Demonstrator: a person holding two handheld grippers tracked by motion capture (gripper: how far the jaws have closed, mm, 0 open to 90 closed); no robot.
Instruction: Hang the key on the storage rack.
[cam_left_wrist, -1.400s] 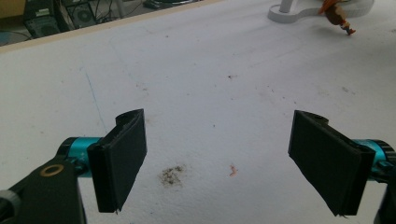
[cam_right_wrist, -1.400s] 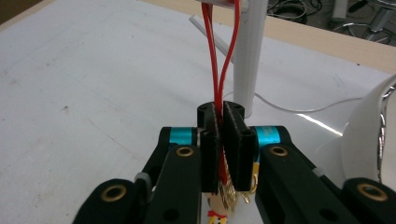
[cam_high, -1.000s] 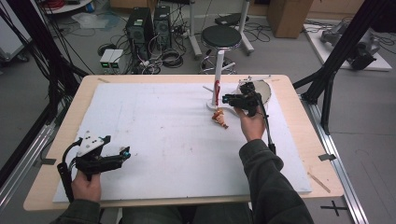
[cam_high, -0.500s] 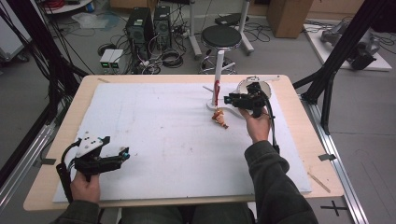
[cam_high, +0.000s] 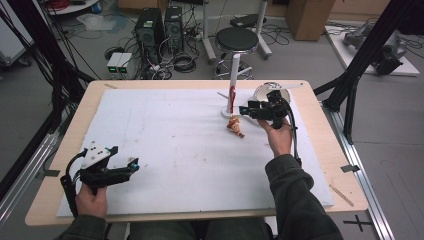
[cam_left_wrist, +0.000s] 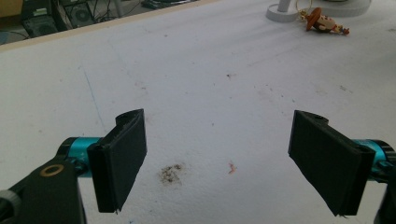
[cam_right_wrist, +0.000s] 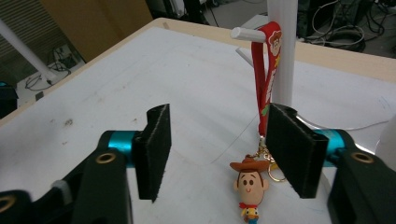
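A red strap (cam_right_wrist: 268, 79) hangs from a peg (cam_right_wrist: 243, 33) of the white stand (cam_high: 231, 95). The cowboy figure keychain (cam_right_wrist: 249, 186) on its ring rests on the white mat (cam_high: 175, 140) by the stand's base. My right gripper (cam_right_wrist: 223, 149) is level, facing the stand, and its jaws have just been opening. The strap and figure lie between them, close to the right-hand pad, and neither pad presses on them. The left gripper (cam_high: 134, 164) is open at the near left of the mat with nothing between its pads (cam_left_wrist: 119, 158). From there the cowboy figure keychain (cam_left_wrist: 324, 24) lies far off.
A white round dish (cam_high: 267, 91) sits behind the right gripper (cam_high: 246, 109) at the back right of the wooden table (cam_high: 320, 150). The floor beyond the table holds a stool (cam_high: 237, 40), computer boxes and cables.
The right gripper's jaws have opened off the red strap, and the hand has drawn a little to the right, away from the stand. The left gripper has not moved.
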